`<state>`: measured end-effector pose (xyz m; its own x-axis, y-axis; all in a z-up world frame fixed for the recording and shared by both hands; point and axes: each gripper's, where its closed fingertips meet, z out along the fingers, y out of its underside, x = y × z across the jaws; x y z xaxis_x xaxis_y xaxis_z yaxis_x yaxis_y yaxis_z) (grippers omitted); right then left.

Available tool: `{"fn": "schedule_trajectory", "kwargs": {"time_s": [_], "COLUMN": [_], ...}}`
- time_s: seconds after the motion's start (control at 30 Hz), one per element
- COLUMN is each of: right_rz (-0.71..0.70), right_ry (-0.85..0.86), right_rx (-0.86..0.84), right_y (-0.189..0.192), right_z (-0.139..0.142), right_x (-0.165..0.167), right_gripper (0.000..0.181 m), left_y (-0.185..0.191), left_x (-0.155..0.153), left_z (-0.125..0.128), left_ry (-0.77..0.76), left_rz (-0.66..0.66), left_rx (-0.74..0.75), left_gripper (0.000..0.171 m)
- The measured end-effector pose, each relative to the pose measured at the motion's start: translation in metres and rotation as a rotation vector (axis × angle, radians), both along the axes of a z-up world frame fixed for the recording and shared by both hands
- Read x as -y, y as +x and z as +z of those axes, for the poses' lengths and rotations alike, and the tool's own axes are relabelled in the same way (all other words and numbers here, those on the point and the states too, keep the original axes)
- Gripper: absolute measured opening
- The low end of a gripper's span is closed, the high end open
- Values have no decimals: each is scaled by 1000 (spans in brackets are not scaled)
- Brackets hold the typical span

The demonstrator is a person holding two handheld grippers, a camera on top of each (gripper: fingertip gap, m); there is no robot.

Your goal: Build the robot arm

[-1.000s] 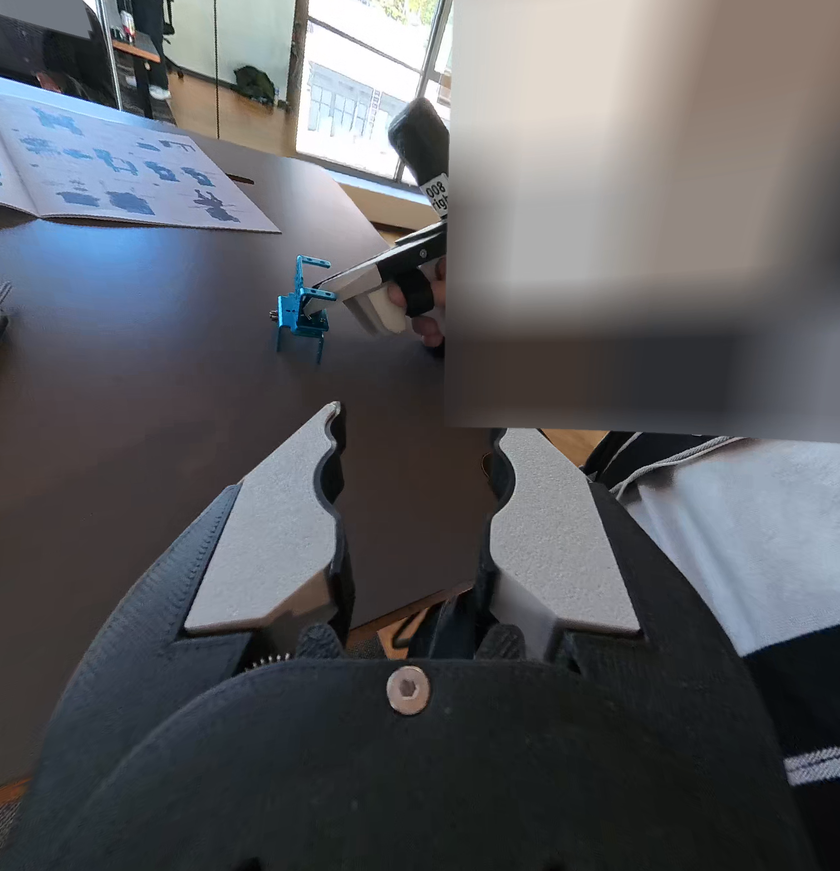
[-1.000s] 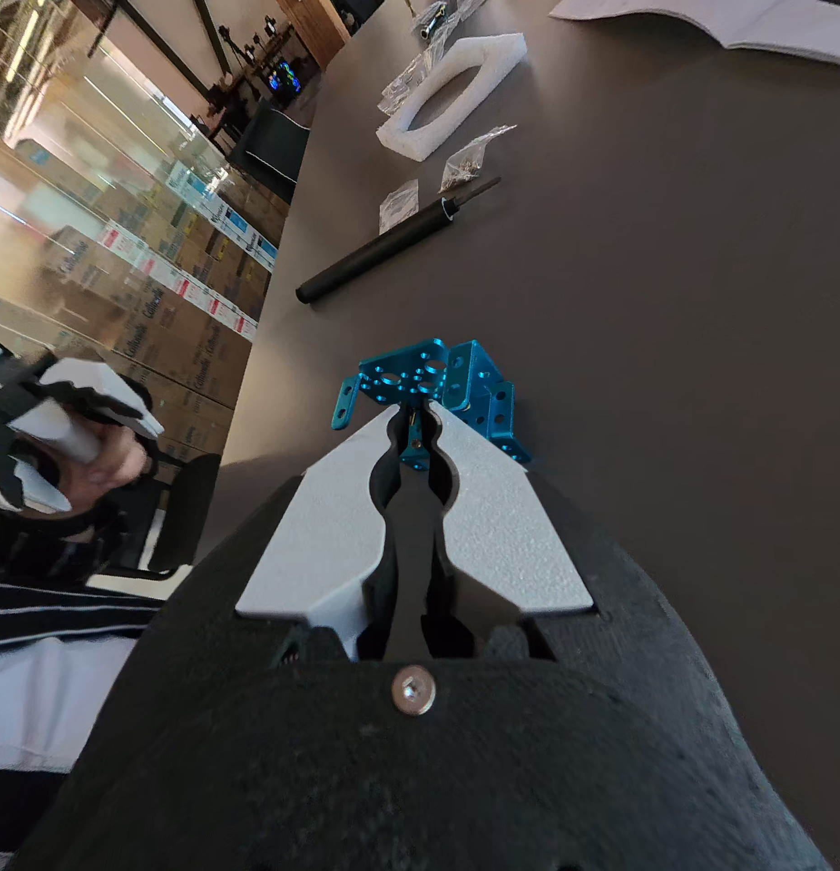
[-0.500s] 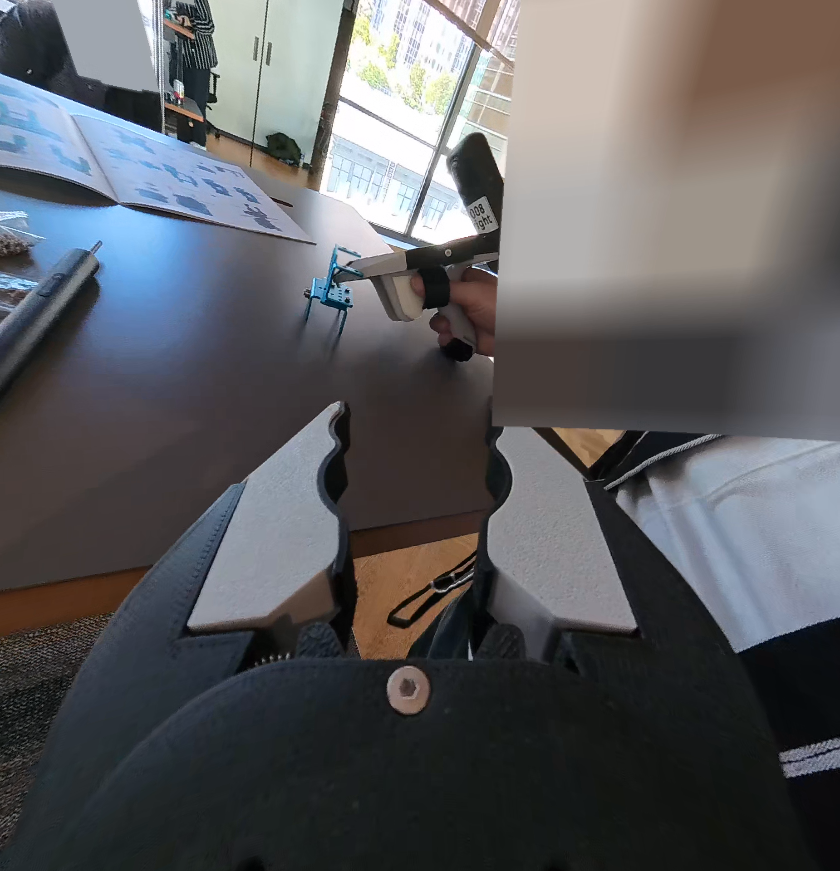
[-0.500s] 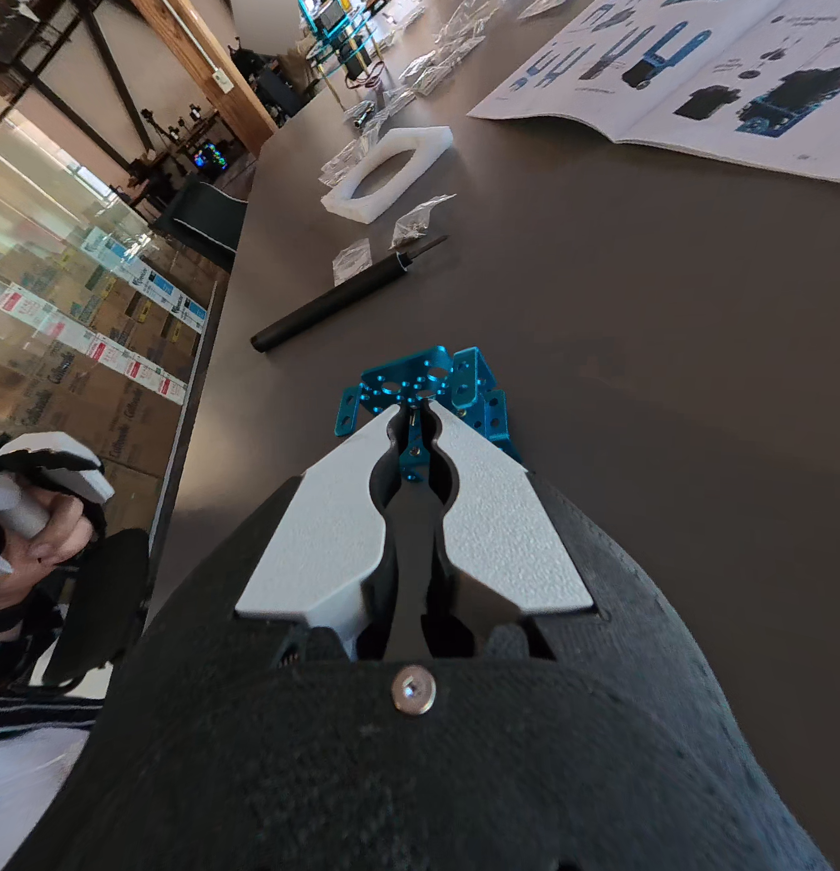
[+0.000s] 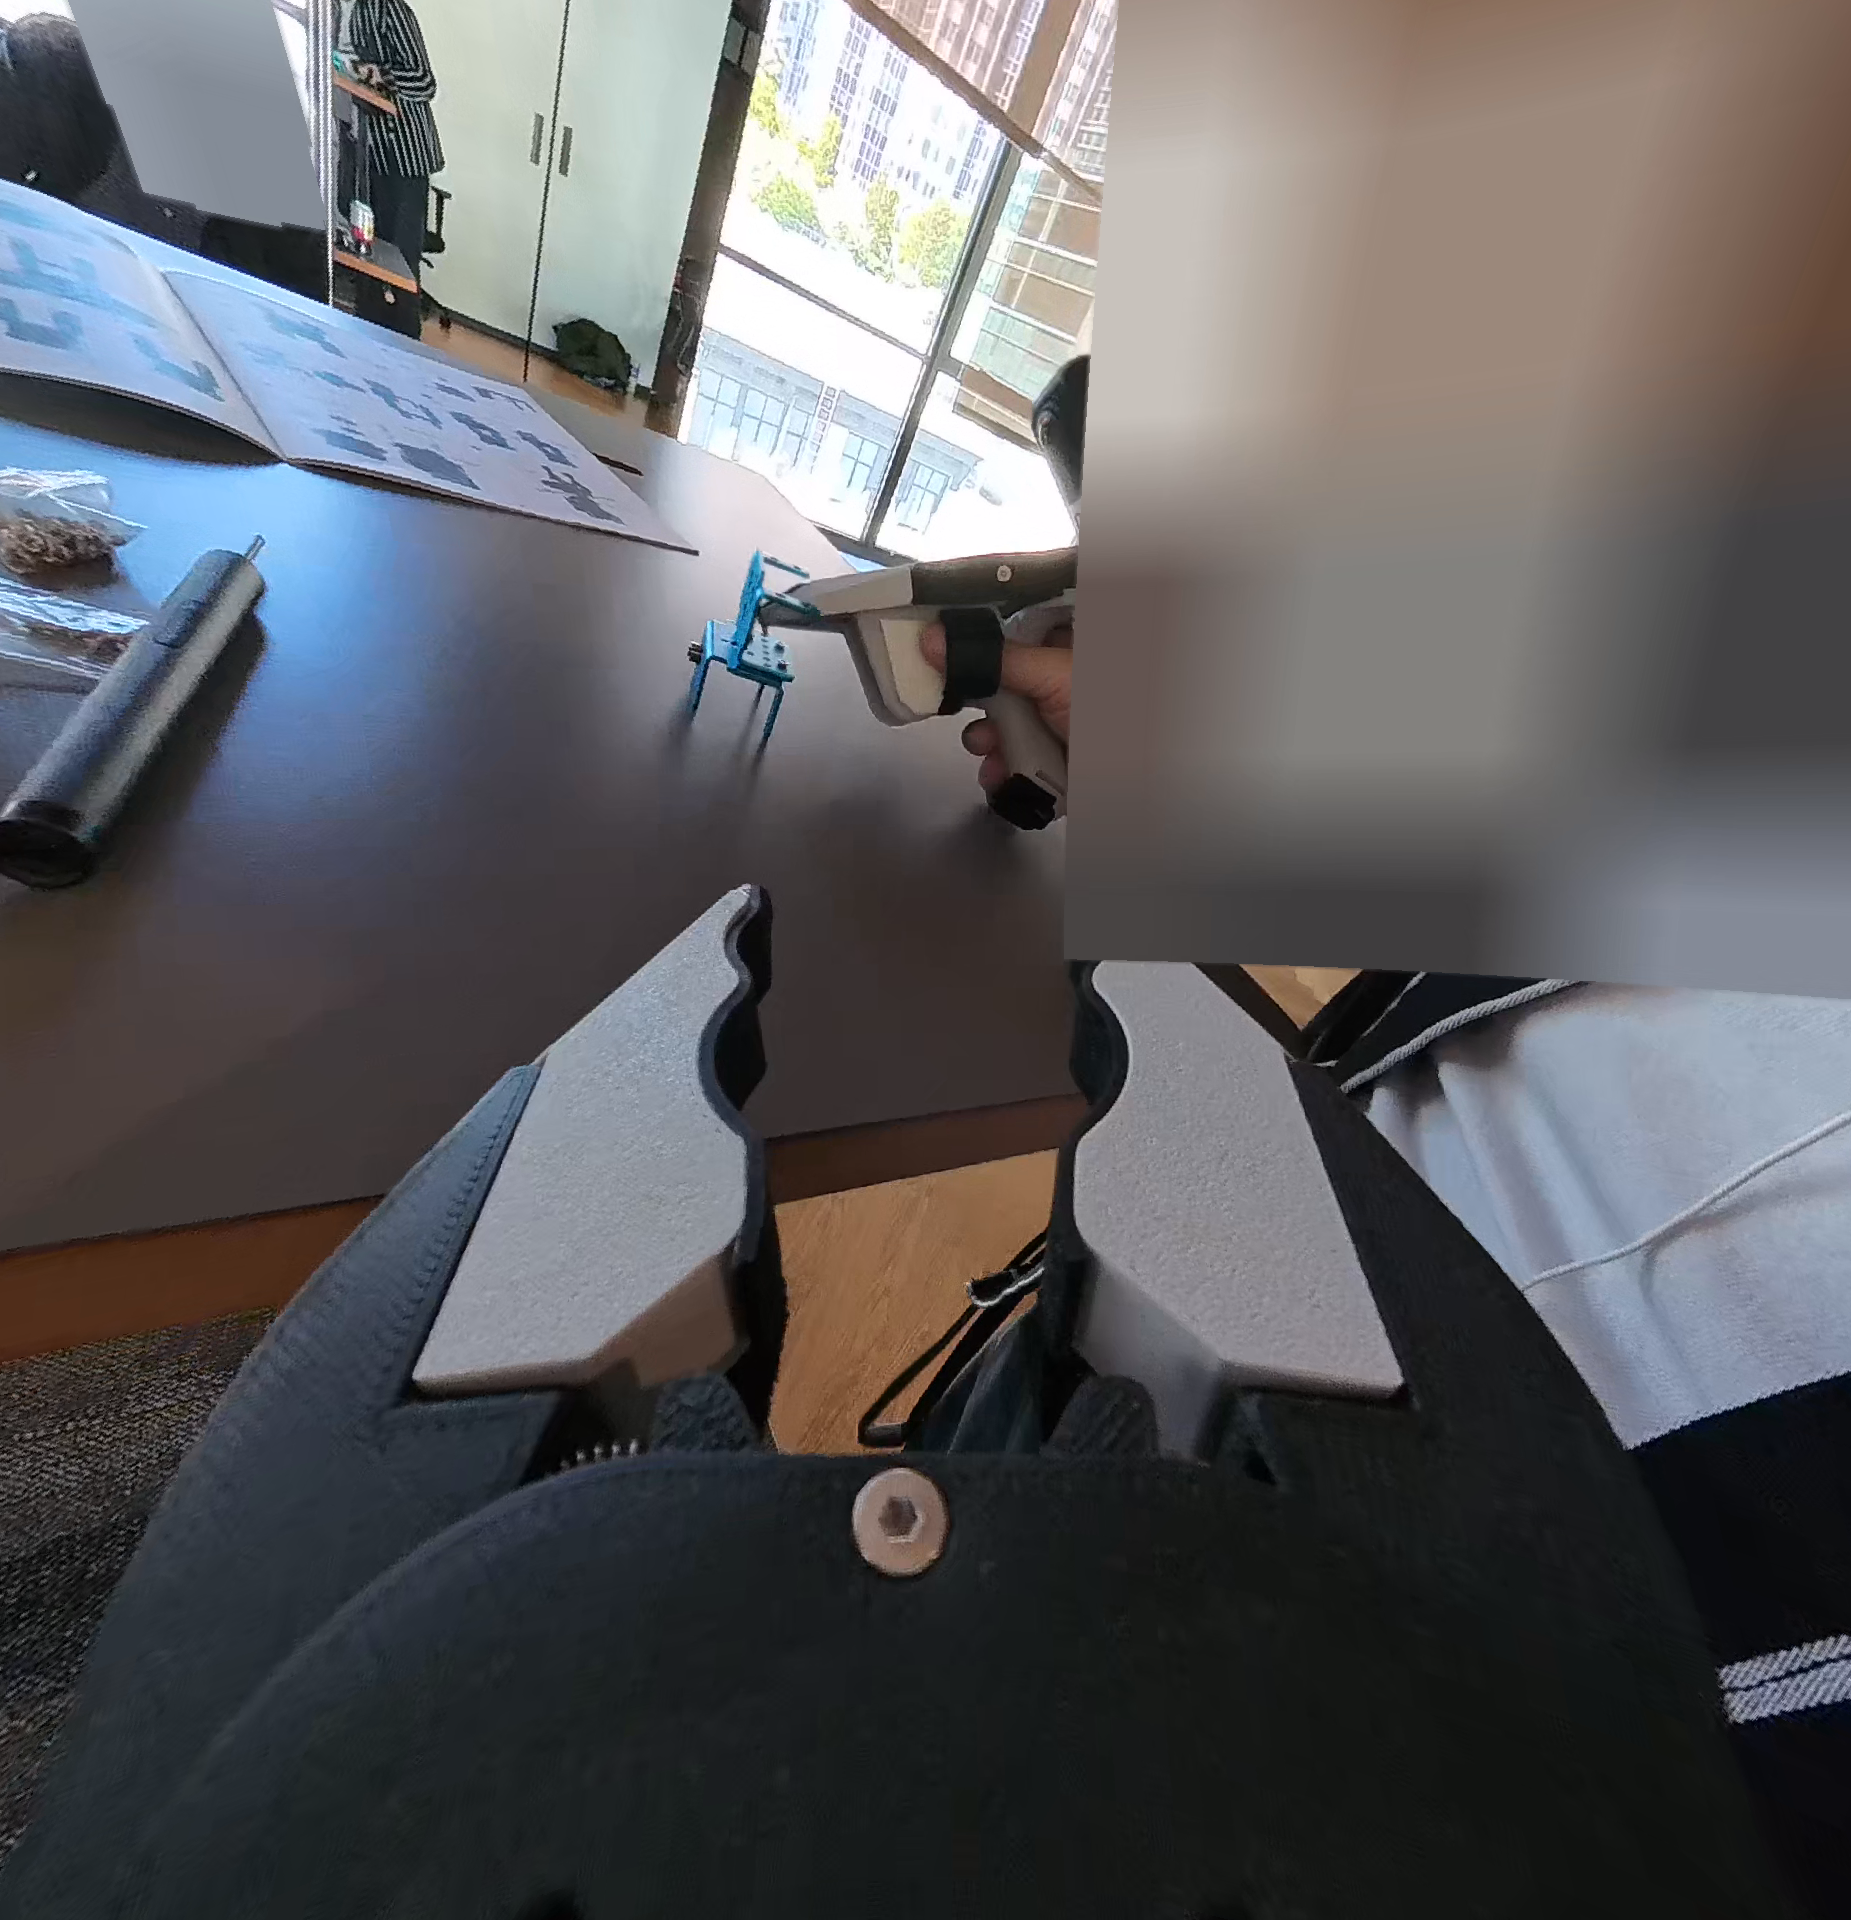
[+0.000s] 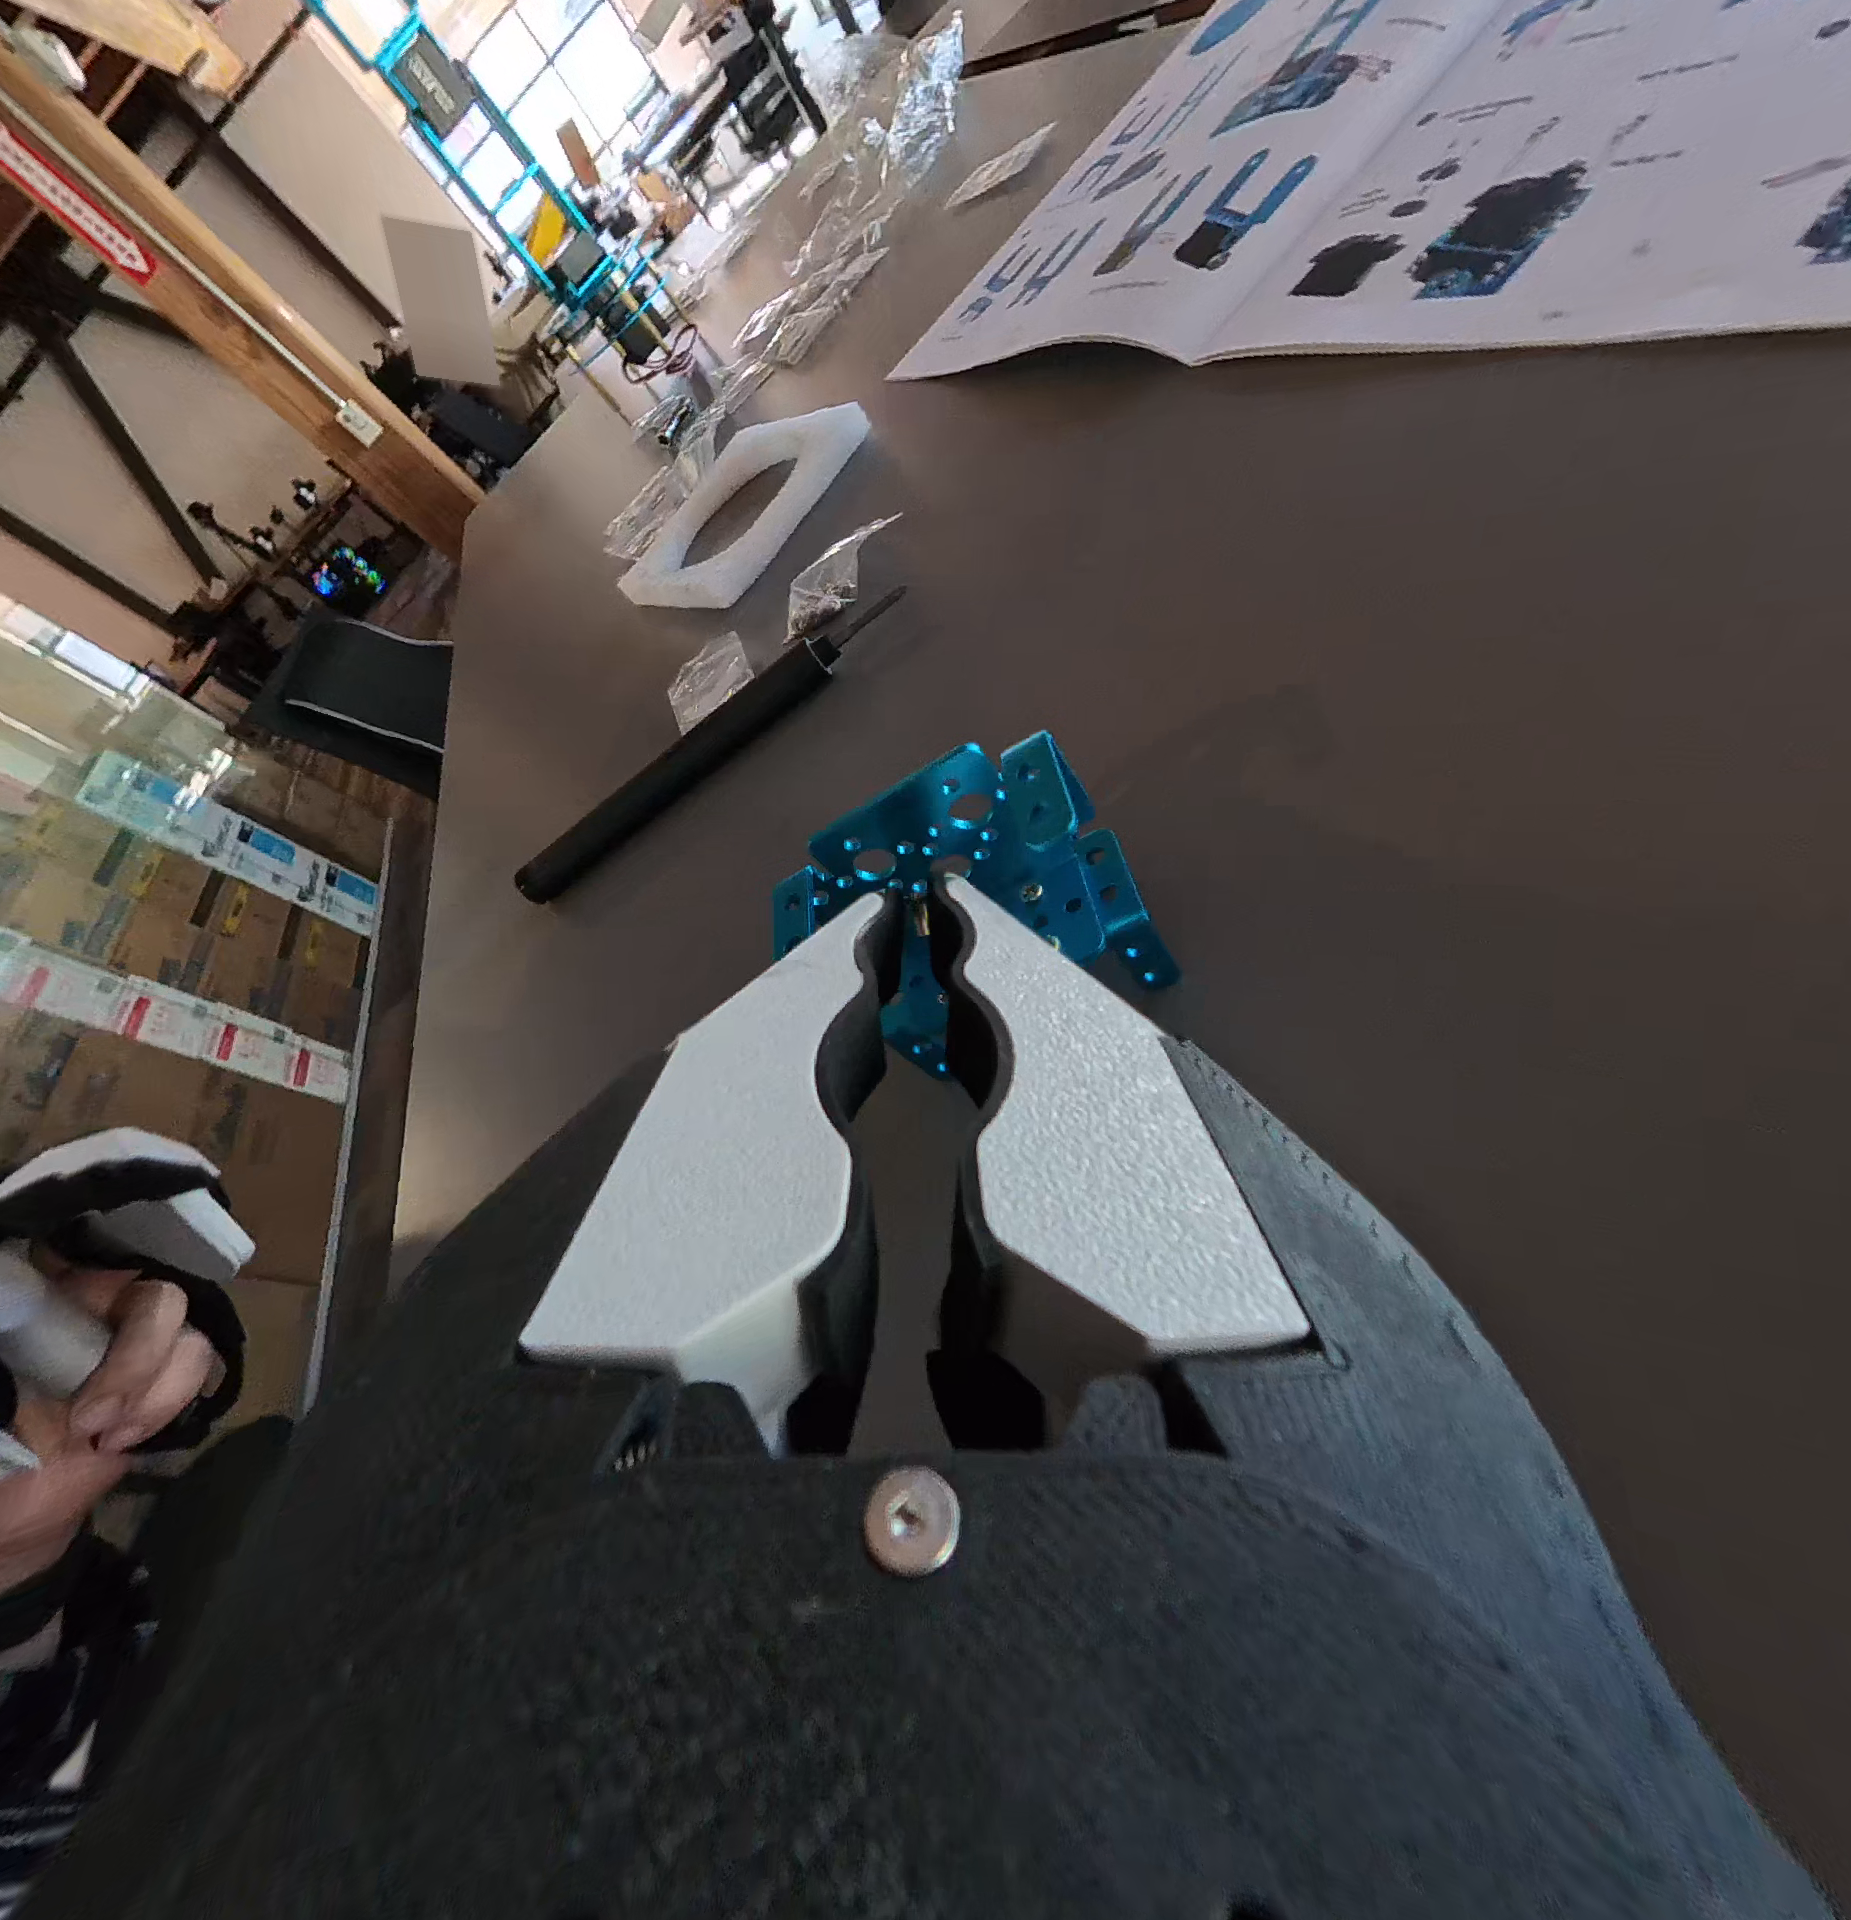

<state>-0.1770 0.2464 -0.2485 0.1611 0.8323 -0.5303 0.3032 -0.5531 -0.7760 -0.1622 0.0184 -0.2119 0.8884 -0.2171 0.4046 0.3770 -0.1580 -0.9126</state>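
Pinching a blue perforated metal bracket assembly (image 6: pixel 962 873), the right gripper (image 6: pixel 916 894) has its grey fingertips (image 6: pixel 859 925) nearly together w/ a thin blue plate and a small brass fastener between them; jaws look clamped on that plate, though the contact itself is partly hidden by the fingers. The assembly stands on the dark table (image 6: pixel 1420 831), resting on thin legs, near the front edge and roughly mid-table btwn the gripper and a black cylindrical screwdriver (image 6: pixel 692 758). In the left wrist view the assembly (image 5: pixel 744 655) shows an upright plate rising above a flatter base, so its long axis there runs about vertical, w/ the upright's face toward the right gripper (image 5: pixel 786 608), which comes in level from the right. The left gripper (image 5: pixel 916 966) sits low, off the near table edge (image 5: pixel 277 1195), jaws wide apart, nothing between them, well apart from the assembly. The screwdriver (image 5: pixel 121 717) lies flat, bit end pointing away toward an open instruction booklet (image 5: pixel 381 416). Small clear bags of hardware (image 6: pixel 827 582) and a white foam frame (image 6: pixel 744 499) lie beyond the screwdriver's tip. A person's striped sleeve and light top (image 5: pixel 1627 1195) fill the right of the left wrist view.
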Motion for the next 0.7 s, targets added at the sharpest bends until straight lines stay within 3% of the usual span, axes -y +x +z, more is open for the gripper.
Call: {"fn": "schedule_trajectory", "kwargs": {"time_s": [0.53,0.7], "right_rz": [-161,-174], "right_ry": [-62,16], "right_rx": [-23,-73], "right_y": [0,18], "right_z": [-1,16], "right_x": [0,-6], "right_gripper": [4,4], "left_y": [-17,-19], "left_x": [33,18], "left_z": [-7,-7], "left_ry": [6,-4], "left_rz": [13,-5], "left_rx": [10,71], "left_gripper": [55,35]}}
